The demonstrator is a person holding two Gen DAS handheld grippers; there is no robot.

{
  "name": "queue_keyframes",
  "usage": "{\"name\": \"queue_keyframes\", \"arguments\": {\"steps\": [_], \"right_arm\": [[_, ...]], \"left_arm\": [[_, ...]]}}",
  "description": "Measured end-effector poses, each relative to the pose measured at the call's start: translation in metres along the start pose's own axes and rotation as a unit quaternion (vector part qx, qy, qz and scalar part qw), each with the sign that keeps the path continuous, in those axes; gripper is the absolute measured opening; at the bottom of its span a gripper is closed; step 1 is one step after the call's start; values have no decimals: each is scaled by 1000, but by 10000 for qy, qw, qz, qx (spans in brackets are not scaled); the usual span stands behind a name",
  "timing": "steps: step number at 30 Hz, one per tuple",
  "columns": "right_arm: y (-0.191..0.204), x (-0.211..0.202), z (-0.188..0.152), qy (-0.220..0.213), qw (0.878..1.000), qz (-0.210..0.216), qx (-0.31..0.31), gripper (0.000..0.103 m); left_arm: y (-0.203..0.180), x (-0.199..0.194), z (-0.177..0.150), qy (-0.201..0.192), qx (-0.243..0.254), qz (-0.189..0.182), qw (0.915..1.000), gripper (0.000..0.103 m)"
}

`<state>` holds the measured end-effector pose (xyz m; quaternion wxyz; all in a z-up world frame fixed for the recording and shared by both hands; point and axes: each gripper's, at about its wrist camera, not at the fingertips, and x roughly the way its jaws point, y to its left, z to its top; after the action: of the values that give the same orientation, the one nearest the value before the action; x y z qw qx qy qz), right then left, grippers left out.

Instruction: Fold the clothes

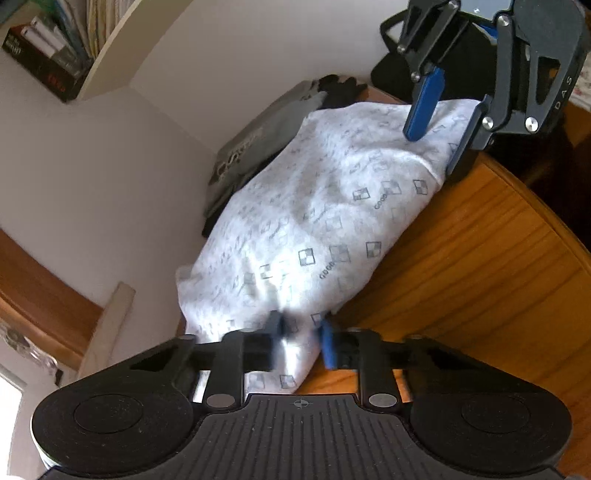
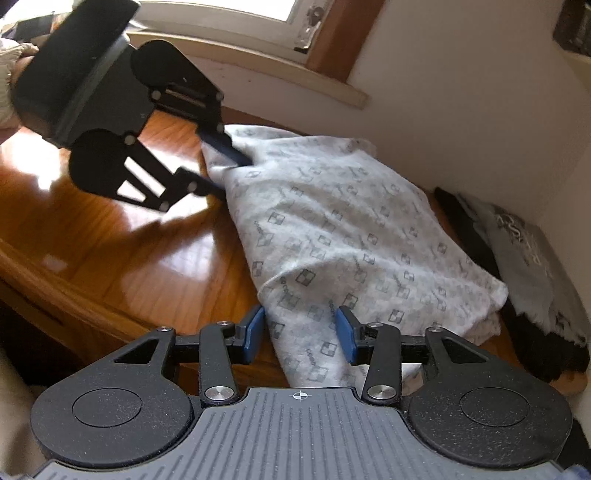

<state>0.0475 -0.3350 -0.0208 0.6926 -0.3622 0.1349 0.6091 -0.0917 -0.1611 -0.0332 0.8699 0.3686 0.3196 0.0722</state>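
Observation:
A white garment with a grey checked print [image 1: 314,206] [image 2: 351,229] lies bunched on the wooden table [image 1: 461,277] [image 2: 129,240]. My left gripper [image 1: 299,343] [image 2: 234,177] is shut on one end of it, and the cloth puckers between its blurred fingers. At the opposite end, my right gripper [image 2: 301,332] [image 1: 436,151] straddles the other corner. Its blue pads [image 2: 255,334] stand apart with the cloth between them, and a strip of wood shows beside the left pad.
A folded grey garment [image 1: 243,155] [image 2: 524,251] lies on black clothing [image 1: 340,90] [image 2: 546,347] against the white wall, just behind the white one. A bookshelf [image 1: 55,48] hangs above and a window [image 2: 221,7] is behind. The table's curved edge [image 2: 44,273] is near.

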Motion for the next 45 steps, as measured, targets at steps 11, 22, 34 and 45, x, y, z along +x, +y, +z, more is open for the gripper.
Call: {"name": "queue_keyframes", "arguments": {"steps": [11, 22, 34, 45], "right_arm": [[-4, -25, -6, 312, 9980, -29, -540, 8], [-29, -60, -5, 139, 9995, -123, -239, 18], [-77, 13, 21, -227, 9917, -434, 1187, 38], [-103, 53, 5, -130, 9866, -255, 1607, 44]], "left_arm": [[13, 0, -3, 207, -211, 52, 9995, 8], [49, -26, -5, 270, -669, -464, 9963, 13], [72, -26, -4, 131, -1581, -548, 9858, 23], [103, -7, -14, 147, -2363, -541, 9701, 42]]}}
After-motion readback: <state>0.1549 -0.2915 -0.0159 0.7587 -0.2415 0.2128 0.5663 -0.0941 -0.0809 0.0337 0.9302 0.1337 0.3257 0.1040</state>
